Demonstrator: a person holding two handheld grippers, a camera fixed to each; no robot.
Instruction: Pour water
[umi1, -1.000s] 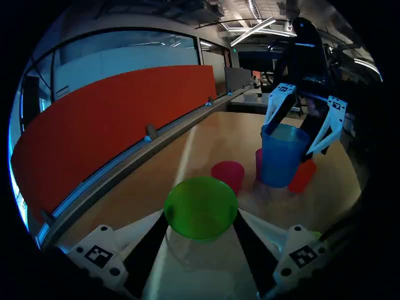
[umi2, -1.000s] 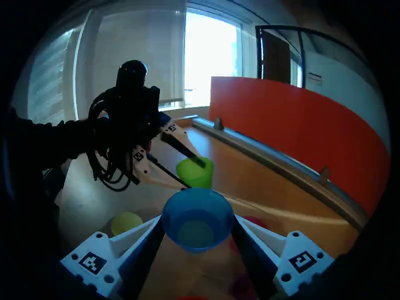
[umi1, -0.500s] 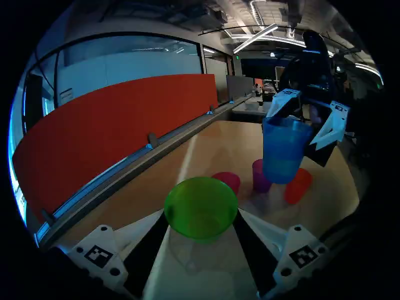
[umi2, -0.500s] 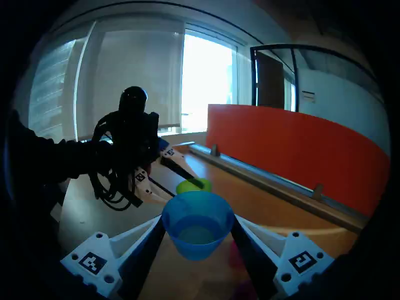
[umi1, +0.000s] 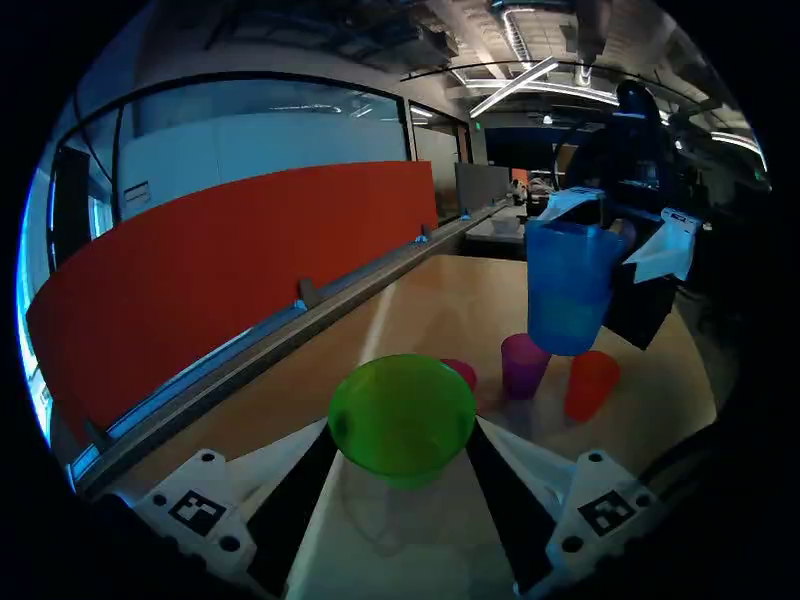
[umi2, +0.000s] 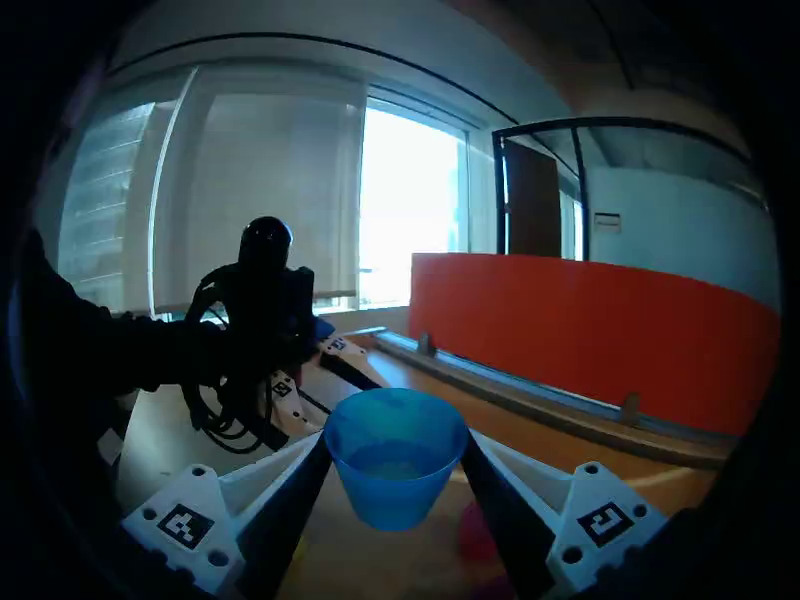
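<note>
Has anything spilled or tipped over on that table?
Nothing stands out. The blue cup and green cup look upright in their claws, the small cups stand on the table, and no puddle shows.

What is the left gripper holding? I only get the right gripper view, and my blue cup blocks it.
Observer: A green cup, upright, gripped between the left tongs.
Operator: Anything in it?
Observer: No water visible; it looks empty.
Operator: What's below my cup?
Observer: The blue cup hangs clear of the table; a purple cup and an orange cup stand on it just below.
</note>
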